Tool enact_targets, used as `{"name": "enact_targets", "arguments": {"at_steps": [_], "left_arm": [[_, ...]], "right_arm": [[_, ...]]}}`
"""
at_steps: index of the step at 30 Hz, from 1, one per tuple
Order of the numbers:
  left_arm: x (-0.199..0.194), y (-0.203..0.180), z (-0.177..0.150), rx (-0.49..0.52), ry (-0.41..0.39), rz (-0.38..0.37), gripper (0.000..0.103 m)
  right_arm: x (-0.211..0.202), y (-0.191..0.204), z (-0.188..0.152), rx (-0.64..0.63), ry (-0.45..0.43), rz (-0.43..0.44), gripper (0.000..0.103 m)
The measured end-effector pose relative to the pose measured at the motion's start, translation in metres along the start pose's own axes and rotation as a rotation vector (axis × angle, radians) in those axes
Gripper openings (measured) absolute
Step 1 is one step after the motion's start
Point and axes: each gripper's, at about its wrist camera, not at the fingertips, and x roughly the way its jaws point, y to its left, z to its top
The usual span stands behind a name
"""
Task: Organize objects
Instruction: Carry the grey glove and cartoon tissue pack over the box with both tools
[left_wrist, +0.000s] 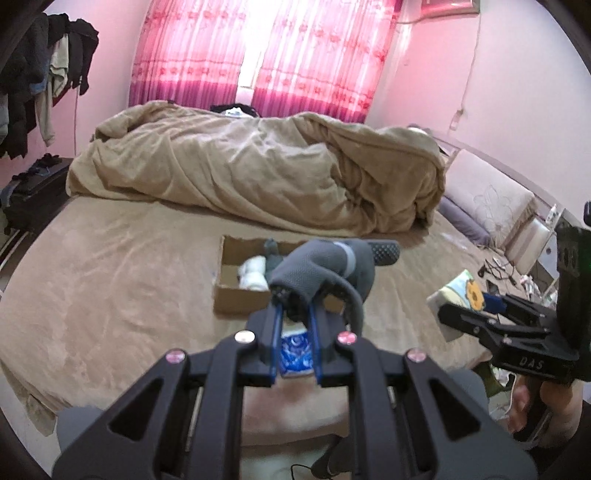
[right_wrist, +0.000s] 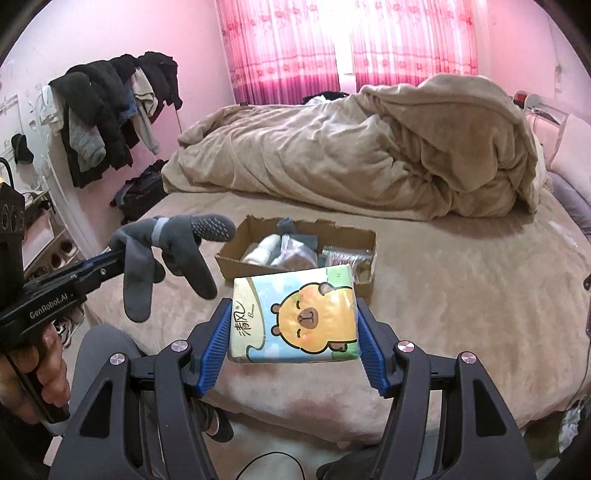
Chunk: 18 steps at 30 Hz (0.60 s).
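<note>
My left gripper (left_wrist: 295, 314) is shut on a pair of grey socks (left_wrist: 325, 267) and holds them in the air near the bed's front; they also show in the right wrist view (right_wrist: 173, 243). My right gripper (right_wrist: 291, 321) is shut on a tissue pack with a cartoon capybara (right_wrist: 295, 317), held above the bed just in front of the cardboard box (right_wrist: 229, 262). The box lies open on the bed and holds white rolled socks (right_wrist: 264, 249), a clear bag (right_wrist: 295, 251) and a small packet (right_wrist: 341, 254). A blue patterned packet (left_wrist: 293, 352) lies on the bed under my left fingers.
A crumpled beige duvet (left_wrist: 258, 170) fills the far half of the bed. Pillows (left_wrist: 487, 206) lie at the right headboard. Clothes hang on a rack (right_wrist: 110, 110) at the left wall. Cables and small items (left_wrist: 502, 266) lie at the right bedside.
</note>
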Motion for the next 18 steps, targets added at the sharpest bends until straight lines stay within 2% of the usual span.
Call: {"name": "enact_targets", "arguments": {"at_steps": [7,18], "left_arm": [[0.008,0.003,0.026,0.033,-0.052,0.052,0.013],[0.069,0.031,0.047,-0.098,-0.051,0.117,0.013]], "right_arm": [[0.006,-0.005,0.016,0.008,-0.017,-0.004,0.066],[0.07,-0.032,0.04,0.047,0.021,-0.004,0.066]]}}
